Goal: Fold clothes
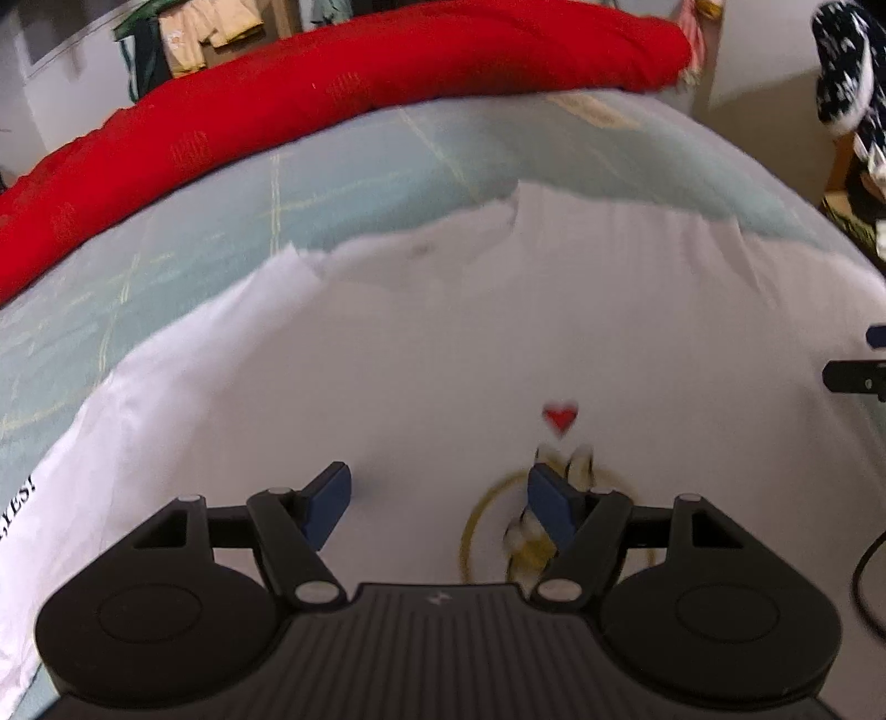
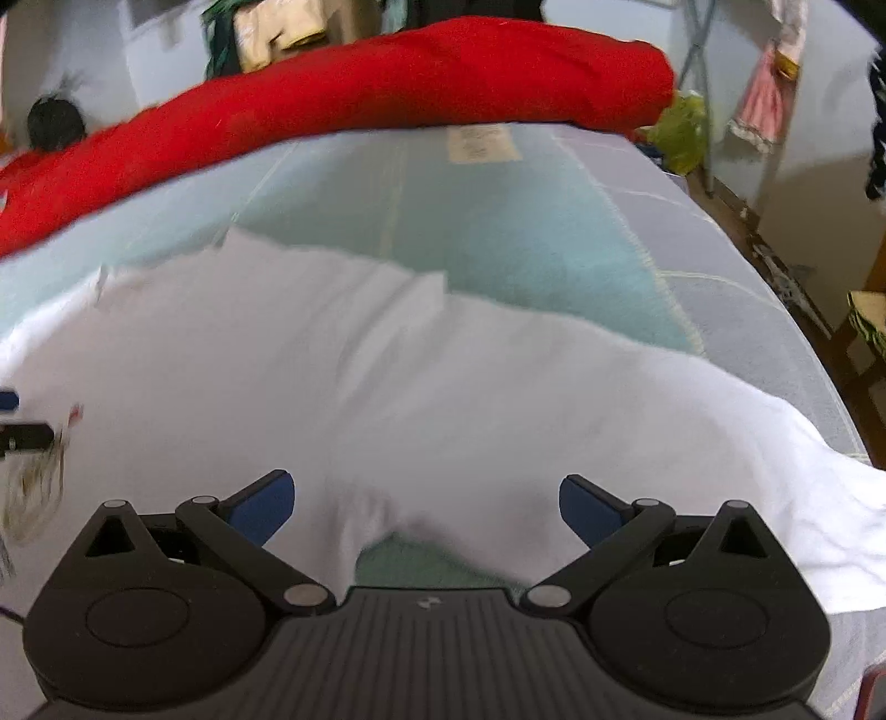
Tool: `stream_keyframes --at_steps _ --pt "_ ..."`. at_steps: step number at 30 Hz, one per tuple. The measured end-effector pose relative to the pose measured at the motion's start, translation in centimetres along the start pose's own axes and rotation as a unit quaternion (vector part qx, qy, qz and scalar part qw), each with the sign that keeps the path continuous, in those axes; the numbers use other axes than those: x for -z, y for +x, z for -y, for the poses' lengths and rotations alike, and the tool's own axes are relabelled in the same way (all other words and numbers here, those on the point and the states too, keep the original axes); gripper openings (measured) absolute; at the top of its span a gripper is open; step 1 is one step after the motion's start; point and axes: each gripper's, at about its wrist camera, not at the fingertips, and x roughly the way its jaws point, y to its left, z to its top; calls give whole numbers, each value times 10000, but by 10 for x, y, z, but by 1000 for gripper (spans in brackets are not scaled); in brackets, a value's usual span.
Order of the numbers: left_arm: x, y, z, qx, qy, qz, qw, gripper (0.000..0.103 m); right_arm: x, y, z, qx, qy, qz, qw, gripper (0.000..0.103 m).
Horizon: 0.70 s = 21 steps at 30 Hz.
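Observation:
A white T-shirt (image 1: 443, 343) lies spread on the bed, printed with a small red heart (image 1: 560, 416) above a yellow ring design (image 1: 487, 509). My left gripper (image 1: 440, 504) hovers open just above the shirt's printed area, nothing between its blue pads. In the right wrist view the same shirt (image 2: 387, 376) stretches across the bed, and my right gripper (image 2: 426, 504) is open over a curved edge of the fabric. The tip of the right gripper (image 1: 855, 376) shows at the left view's right edge; the left gripper's tip (image 2: 22, 435) shows at the right view's left edge.
A pale blue-green bedsheet (image 2: 526, 249) covers the mattress. A thick red blanket (image 1: 332, 94) lies rolled along the far side. Clothes hang at the back wall (image 1: 205, 33). The bed's right edge (image 2: 819, 343) drops toward wooden furniture.

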Motion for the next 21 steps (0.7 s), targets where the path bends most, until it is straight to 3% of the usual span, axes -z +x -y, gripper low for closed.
stream_keyframes --at_steps 5,7,12,17,21 --pt "5 -19 -37 -131 -246 79 9996 72 11 -8 -12 352 -441 -345 9978 103" --pt "7 -30 -49 -114 -265 186 9994 72 7 -19 -24 348 -694 -152 9969 103" --pt "23 -38 -57 53 12 149 9999 73 -4 -25 -76 -406 -1138 212 9924 103" --pt "46 -38 -71 164 29 -34 9999 74 5 -4 -126 -1284 -1536 168 9796 103" --pt "65 -38 -82 253 42 -180 9995 79 21 14 -126 -1283 -1809 -184 9749 103"
